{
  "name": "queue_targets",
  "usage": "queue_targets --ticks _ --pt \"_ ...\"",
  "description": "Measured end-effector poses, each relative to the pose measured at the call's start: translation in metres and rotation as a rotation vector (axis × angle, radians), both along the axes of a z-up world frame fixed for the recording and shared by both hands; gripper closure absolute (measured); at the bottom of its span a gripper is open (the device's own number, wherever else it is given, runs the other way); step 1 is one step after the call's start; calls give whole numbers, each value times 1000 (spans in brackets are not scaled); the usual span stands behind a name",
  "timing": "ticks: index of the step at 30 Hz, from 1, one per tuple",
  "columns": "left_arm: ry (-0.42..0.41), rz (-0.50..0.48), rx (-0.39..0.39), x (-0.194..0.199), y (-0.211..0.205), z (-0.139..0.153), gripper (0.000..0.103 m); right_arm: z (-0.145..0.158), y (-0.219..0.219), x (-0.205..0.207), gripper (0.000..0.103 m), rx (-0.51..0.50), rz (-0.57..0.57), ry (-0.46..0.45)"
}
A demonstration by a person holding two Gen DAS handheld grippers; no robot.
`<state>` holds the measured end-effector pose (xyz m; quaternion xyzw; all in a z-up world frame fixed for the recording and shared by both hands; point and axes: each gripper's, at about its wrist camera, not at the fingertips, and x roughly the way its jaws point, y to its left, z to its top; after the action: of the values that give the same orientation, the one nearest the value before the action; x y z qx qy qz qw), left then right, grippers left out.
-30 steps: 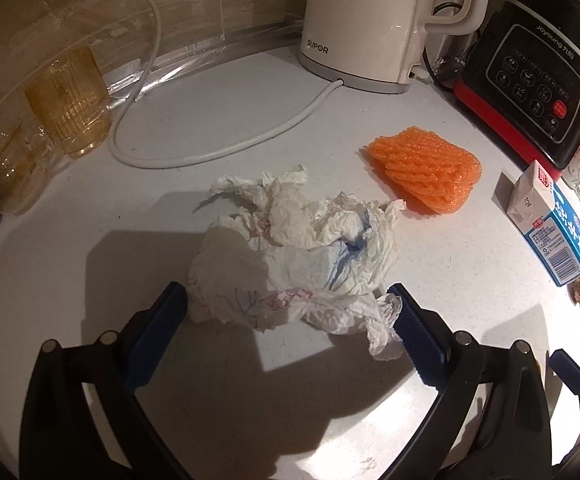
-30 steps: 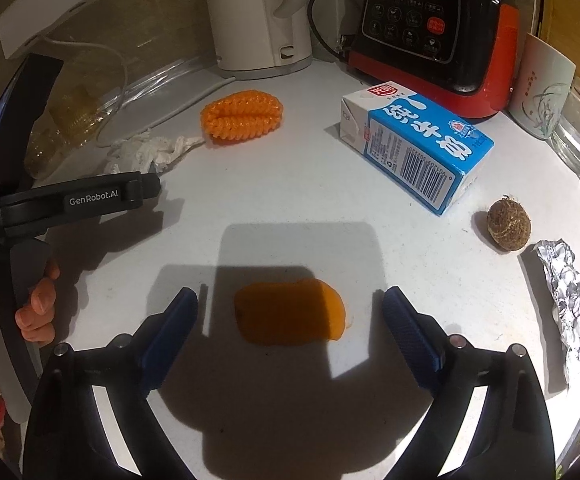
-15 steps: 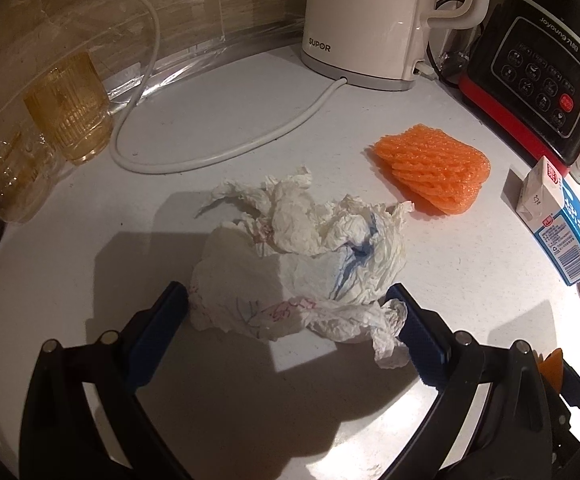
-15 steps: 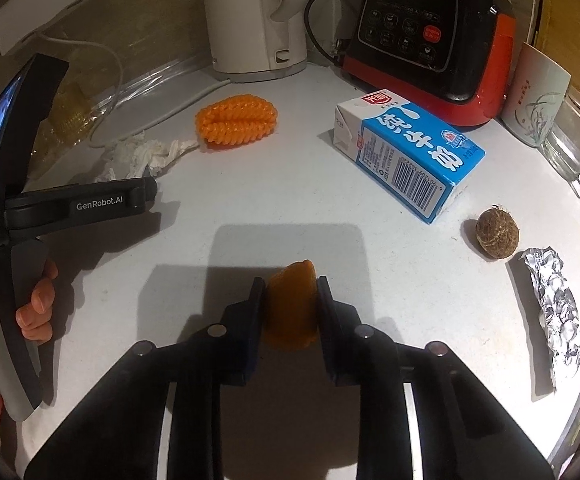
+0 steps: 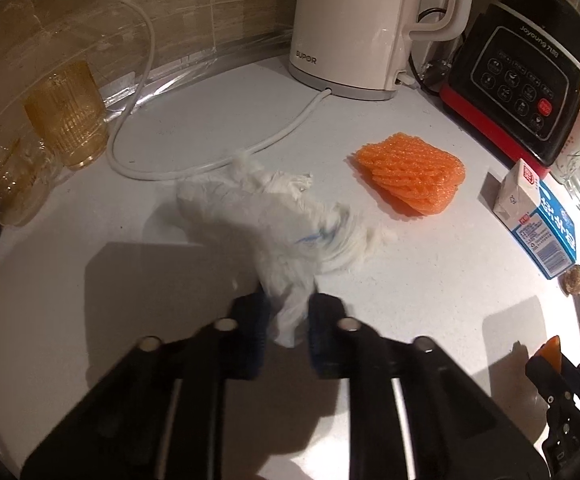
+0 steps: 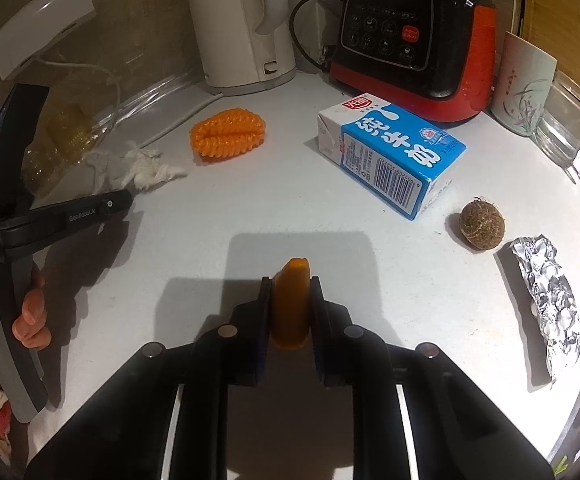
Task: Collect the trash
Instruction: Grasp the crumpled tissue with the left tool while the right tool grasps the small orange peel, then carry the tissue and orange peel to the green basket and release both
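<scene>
My left gripper (image 5: 288,312) is shut on the near end of a crumpled white tissue (image 5: 274,216), which trails away over the white counter. It also shows in the right wrist view (image 6: 138,166), beside the left gripper's body (image 6: 70,216). My right gripper (image 6: 290,304) is shut on an orange peel (image 6: 290,300) and holds it just above the counter. The peel's tip shows at the lower right of the left wrist view (image 5: 552,350). An orange foam fruit net (image 5: 410,174) (image 6: 228,132), a blue milk carton (image 6: 394,156) (image 5: 538,220), a brown fuzzy ball (image 6: 482,224) and crumpled foil (image 6: 550,284) lie on the counter.
A white kettle (image 5: 354,24) with its cord (image 5: 218,160) and a black and red blender base (image 6: 410,36) stand at the back. Amber glasses (image 5: 66,114) are at the left. A white cup (image 6: 526,84) and a glass dish (image 6: 578,132) are at the right.
My left gripper has shut on the tissue, which bunched up between the fingers. My right gripper shut on the orange peel and lifted it upright.
</scene>
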<state>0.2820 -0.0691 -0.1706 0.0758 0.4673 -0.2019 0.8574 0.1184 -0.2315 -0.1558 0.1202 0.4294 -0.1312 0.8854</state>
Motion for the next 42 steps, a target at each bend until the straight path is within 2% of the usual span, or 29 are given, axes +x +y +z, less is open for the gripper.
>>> queue_targets --ticks 8,13,21,29,33,38,42 --pt "-42 -10 -21 -14 8 13 95 7 -2 -13 85 23 1 -31" --pt "-40 -21 -63 -22 17 21 96 18 1 -27 85 24 13 -51" --pt "-76 -105 -142 -75 39 55 96 48 21 -69 85 13 68 -104" --pt "-87 -171 -176 -173 74 88 96 66 53 -142 85 32 158 -112" --pt "-86 -222 -145 -237 83 95 96 66 71 -192 85 32 217 -85" --pt "-18 -269 -97 -324 86 86 96 54 87 -260 85 57 268 -31" --pt "60 -282 -70 -392 83 63 96 45 90 -307 85 97 289 -7"
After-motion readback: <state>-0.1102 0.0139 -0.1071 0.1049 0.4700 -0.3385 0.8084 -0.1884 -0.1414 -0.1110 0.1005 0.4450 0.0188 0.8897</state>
